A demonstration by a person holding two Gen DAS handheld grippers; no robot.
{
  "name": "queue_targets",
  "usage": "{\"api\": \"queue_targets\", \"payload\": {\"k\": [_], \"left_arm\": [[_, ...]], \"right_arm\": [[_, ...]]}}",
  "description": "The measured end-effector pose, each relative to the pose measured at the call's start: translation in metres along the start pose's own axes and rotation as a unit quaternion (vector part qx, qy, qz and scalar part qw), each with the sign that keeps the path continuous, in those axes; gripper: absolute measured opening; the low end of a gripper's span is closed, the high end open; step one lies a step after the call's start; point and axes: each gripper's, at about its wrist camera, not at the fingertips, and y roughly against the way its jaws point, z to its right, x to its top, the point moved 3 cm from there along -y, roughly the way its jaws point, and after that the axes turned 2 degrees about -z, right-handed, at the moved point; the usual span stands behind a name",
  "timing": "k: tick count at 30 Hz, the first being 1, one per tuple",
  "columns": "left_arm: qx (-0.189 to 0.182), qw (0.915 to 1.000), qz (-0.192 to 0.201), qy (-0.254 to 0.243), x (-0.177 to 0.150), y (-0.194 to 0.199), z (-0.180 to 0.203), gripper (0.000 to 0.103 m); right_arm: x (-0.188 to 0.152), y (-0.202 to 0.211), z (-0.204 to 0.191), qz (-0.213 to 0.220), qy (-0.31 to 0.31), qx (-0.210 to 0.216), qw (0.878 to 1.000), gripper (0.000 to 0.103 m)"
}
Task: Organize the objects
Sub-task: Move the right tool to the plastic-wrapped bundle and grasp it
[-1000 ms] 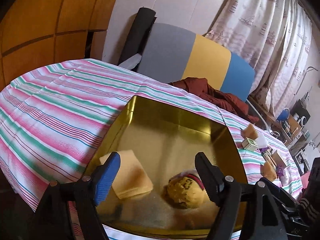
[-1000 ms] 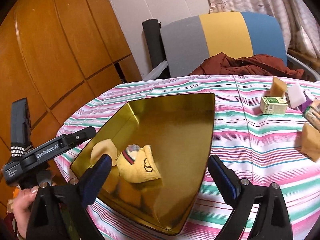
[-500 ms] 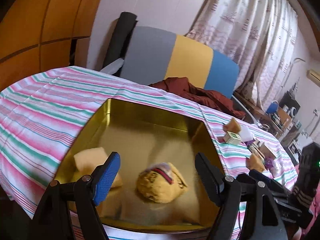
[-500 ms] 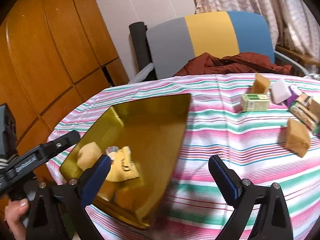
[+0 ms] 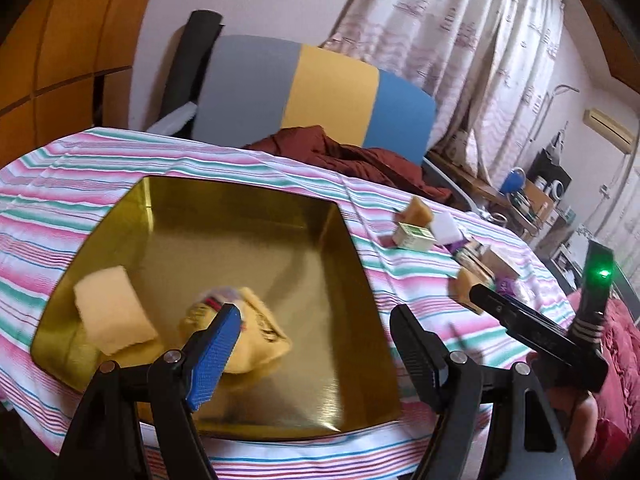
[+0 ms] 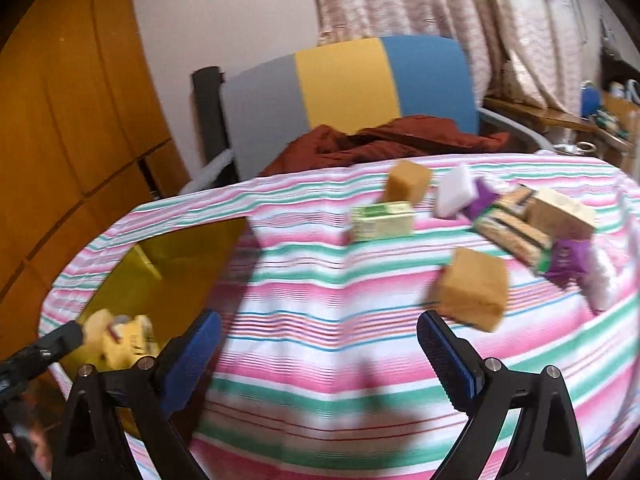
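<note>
Gold metal tray (image 5: 248, 232) lies on the striped counter (image 5: 60, 184), ahead of the left gripper (image 5: 316, 344), whose fingers stand spread and empty. Inside it, a pale yellow sponge (image 5: 112, 314) sits left of the blue finger (image 5: 214, 356), and a yellow pouch (image 5: 260, 334) lies just beyond that finger. The right gripper (image 6: 318, 354) hangs over the cloth, fingers apart, holding nothing. Just beyond its right finger (image 6: 450, 360) sits a tan sponge (image 6: 474, 288); farther on stand a green box (image 6: 382, 220), a white block (image 6: 454, 190) and purple packets (image 6: 568, 260).
</note>
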Motion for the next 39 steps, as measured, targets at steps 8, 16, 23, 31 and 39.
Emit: {"api": "queue_targets", "payload": {"k": [8, 16, 23, 31, 39], "left_arm": [[-0.029, 0.9983, -0.02, -0.045, -0.005, -0.01, 0.041, 0.078], [-0.051, 0.9953, -0.042, -0.071, -0.014, -0.021, 0.07, 0.078], [-0.065, 0.9923, -0.061, -0.086, -0.02, -0.029, 0.089, 0.078], [-0.082, 0.9879, -0.08, -0.105, -0.021, -0.042, 0.114, 0.078], [-0.089, 0.9847, -0.102, -0.11, -0.017, -0.075, 0.139, 0.078]], "right_arm": [[0.003, 0.01, 0.089, 0.017, -0.064, -0.096, 0.993, 0.099], [0.011, 0.023, 0.174, 0.046, -0.107, -0.185, 0.976, 0.099], [0.023, 0.015, 0.236, 0.029, -0.125, -0.229, 0.965, 0.093], [0.025, -0.017, 0.259, -0.016, -0.125, -0.215, 0.968, 0.063], [0.013, -0.024, 0.241, -0.011, -0.083, -0.19, 0.978, 0.036]]}}
